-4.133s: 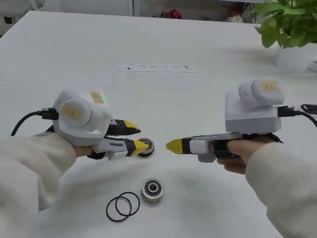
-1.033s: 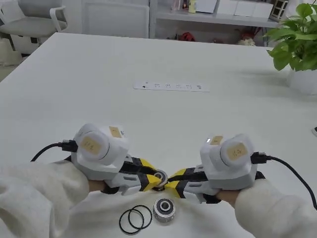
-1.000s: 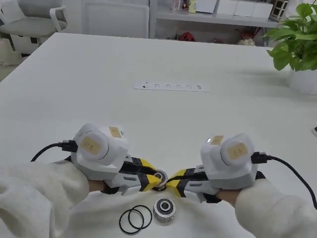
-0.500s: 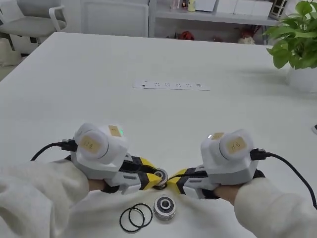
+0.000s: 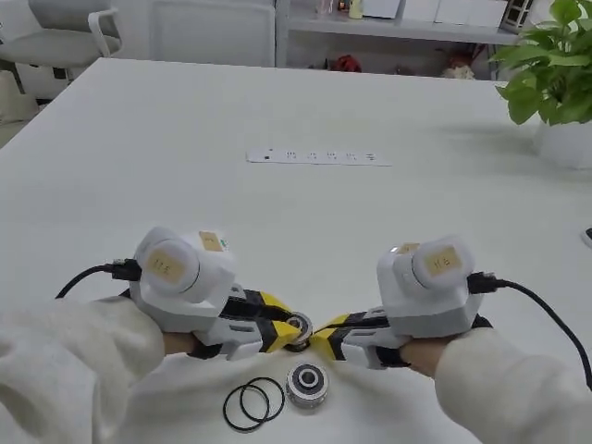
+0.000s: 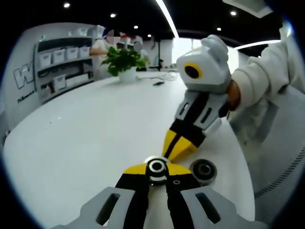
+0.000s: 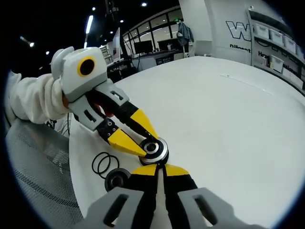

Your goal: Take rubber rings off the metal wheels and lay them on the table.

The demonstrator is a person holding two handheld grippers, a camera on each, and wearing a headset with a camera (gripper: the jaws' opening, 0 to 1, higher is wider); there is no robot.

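Observation:
My left gripper (image 5: 292, 330) is shut on a small metal wheel (image 5: 299, 325) and holds it just above the white table (image 5: 296, 222). In the left gripper view the wheel (image 6: 157, 167) sits between the yellow tips. My right gripper (image 5: 321, 340) is shut, its tips against the wheel's near rim (image 7: 155, 149); I cannot tell whether they pinch its black rubber ring. A second wheel (image 5: 306, 381) lies flat in front of both grippers, with two loose black rubber rings (image 5: 252, 403) overlapping beside it on the left.
A white power strip (image 5: 319, 157) lies further back on the table. A potted plant (image 5: 550, 65) stands at the far right corner. Black cables (image 5: 88, 276) trail from both grippers. The table's near edge is close to the rings.
Four seconds ago the grippers were apart; the right one has since moved left to the held wheel. Over the last second both have stayed almost still while the head camera shifted slightly.

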